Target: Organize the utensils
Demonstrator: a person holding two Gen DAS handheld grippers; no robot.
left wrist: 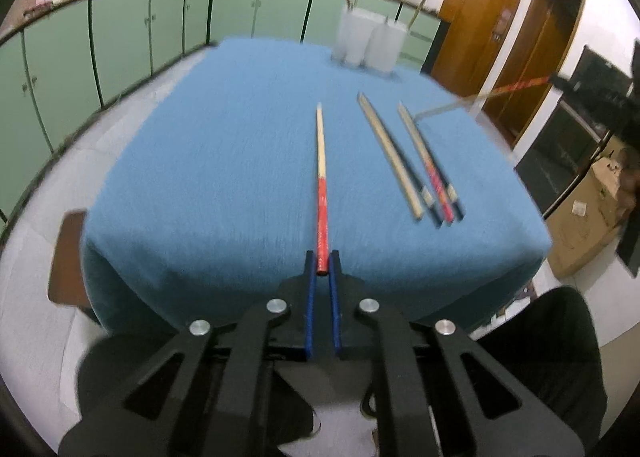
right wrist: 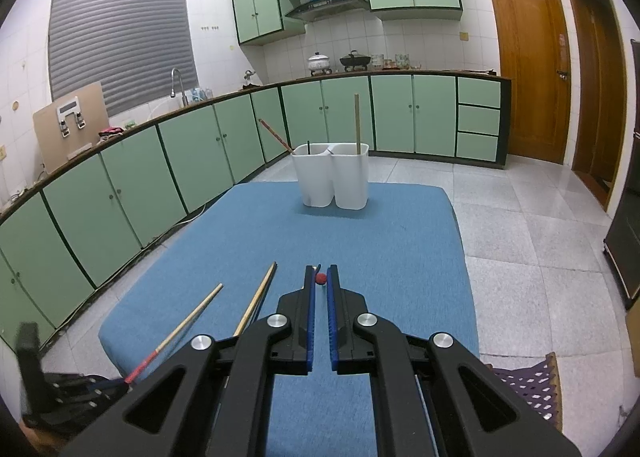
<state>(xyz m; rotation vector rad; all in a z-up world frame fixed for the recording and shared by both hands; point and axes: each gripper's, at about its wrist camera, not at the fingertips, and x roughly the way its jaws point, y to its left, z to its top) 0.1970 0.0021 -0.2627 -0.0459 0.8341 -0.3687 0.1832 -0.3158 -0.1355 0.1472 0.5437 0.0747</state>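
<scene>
My left gripper (left wrist: 322, 263) is shut on the red end of a red-and-wood chopstick (left wrist: 321, 161), which points away over the blue cloth table (left wrist: 224, 161). My right gripper (right wrist: 320, 277) is shut on another red-ended chopstick (right wrist: 320, 278), seen end-on; in the left wrist view it shows at the right, held above the table (left wrist: 496, 93). Several loose chopsticks (left wrist: 416, 161) lie on the cloth to the right. A white two-part utensil holder (right wrist: 335, 177) stands at the table's far end with chopsticks in it (right wrist: 356, 123). The left-held chopstick also shows in the right wrist view (right wrist: 188, 327).
Green kitchen cabinets (right wrist: 120, 193) run along the left and far side. Wooden doors (right wrist: 528, 65) are at the right. A cardboard box (left wrist: 588, 213) sits on the floor right of the table. A chair (left wrist: 66, 257) stands at the table's left near corner.
</scene>
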